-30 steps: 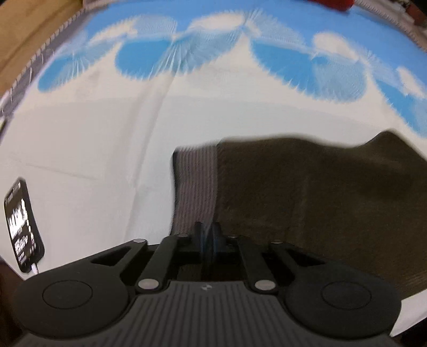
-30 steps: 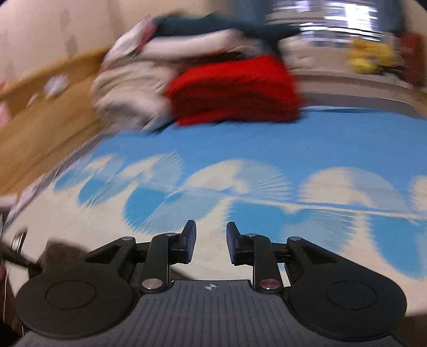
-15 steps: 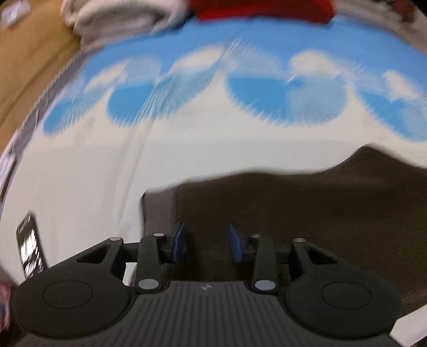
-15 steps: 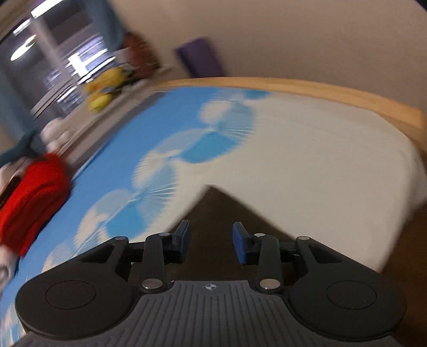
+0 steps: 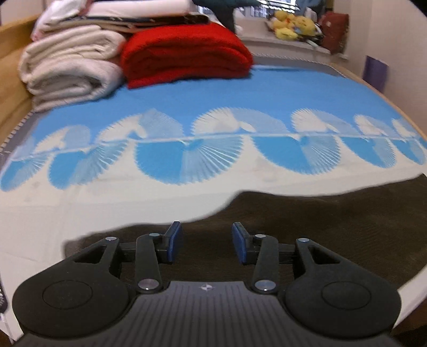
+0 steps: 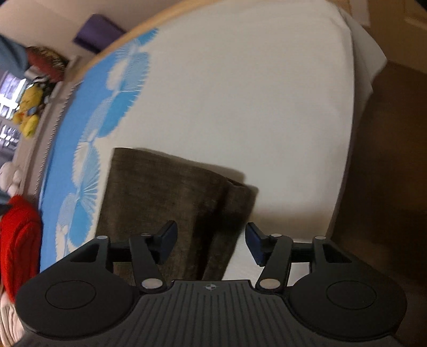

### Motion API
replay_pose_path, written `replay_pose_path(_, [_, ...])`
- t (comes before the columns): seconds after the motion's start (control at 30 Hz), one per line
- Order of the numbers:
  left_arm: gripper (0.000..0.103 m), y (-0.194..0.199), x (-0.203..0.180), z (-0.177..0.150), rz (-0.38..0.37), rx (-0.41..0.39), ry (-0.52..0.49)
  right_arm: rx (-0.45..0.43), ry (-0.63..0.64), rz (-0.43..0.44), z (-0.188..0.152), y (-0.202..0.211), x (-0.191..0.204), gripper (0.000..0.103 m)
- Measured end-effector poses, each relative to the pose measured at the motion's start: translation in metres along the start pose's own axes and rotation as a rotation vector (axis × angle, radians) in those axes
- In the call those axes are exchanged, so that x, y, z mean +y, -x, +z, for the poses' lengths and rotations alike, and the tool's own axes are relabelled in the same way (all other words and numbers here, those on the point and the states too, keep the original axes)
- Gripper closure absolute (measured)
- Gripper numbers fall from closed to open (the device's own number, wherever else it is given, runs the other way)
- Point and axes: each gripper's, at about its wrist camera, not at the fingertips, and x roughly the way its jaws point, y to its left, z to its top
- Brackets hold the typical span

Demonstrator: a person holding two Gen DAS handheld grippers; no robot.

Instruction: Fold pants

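Dark brown pants lie flat on the bed, stretching from the lower left to the right edge of the left wrist view. My left gripper is open and empty, just above the pants near their left end. In the right wrist view the pant legs lie side by side, their hems pointing away across the white sheet. My right gripper is open and empty, hovering over the legs.
The bed cover is blue and white with fan patterns. A folded red blanket and cream blankets are stacked at the far end. Yellow plush toys sit on a sill. The bed's edge drops to brown floor.
My left gripper opened, letting go of the pants' grey waistband, and tilted up. My right gripper swung round from the far blankets to the pant legs and opened wider.
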Motion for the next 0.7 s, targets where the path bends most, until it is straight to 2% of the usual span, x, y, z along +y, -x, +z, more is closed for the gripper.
replay_pose_path(0.13, [0.057, -0.004, -0.02, -0.002, 0.044, -0.029, -0.111, -0.015, 0.02, -0.005, -0.003, -0.007, 0.009, 0.043])
replay_pose_path(0.23, [0.057, -0.015, -0.018, -0.002, 0.042, -0.007, -0.103, -0.037, 0.049, -0.039, -0.005, -0.011, 0.016, 0.043])
replay_pose_path(0.27, [0.057, -0.017, -0.017, -0.002, 0.037, 0.002, -0.096, -0.05, 0.056, -0.058, -0.007, -0.012, 0.021, 0.045])
replay_pose_path(0.3, [0.057, -0.018, -0.014, -0.003, 0.036, 0.009, -0.093, -0.061, 0.069, -0.079, -0.009, -0.013, 0.024, 0.056])
replay_pose_path(0.33, [0.057, -0.02, -0.013, -0.003, 0.038, 0.013, -0.092, -0.064, 0.078, -0.09, -0.01, -0.013, 0.027, 0.075])
replay_pose_path(0.37, [0.057, -0.021, -0.013, -0.002, 0.038, 0.014, -0.092, -0.062, 0.069, -0.08, -0.01, -0.015, 0.027, 0.079])
replay_pose_path(0.43, [0.057, -0.02, -0.012, -0.002, 0.035, 0.014, -0.088, -0.079, 0.058, -0.079, -0.009, -0.012, 0.027, 0.084])
replay_pose_path(0.57, [0.057, -0.017, -0.01, 0.0, 0.029, 0.008, -0.078, -0.138, 0.076, -0.064, -0.015, 0.004, 0.04, 0.086])
replay_pose_path(0.7, [0.057, -0.015, -0.009, -0.001, 0.027, 0.006, -0.075, -0.267, 0.233, -0.009, -0.036, 0.037, 0.079, 0.088])
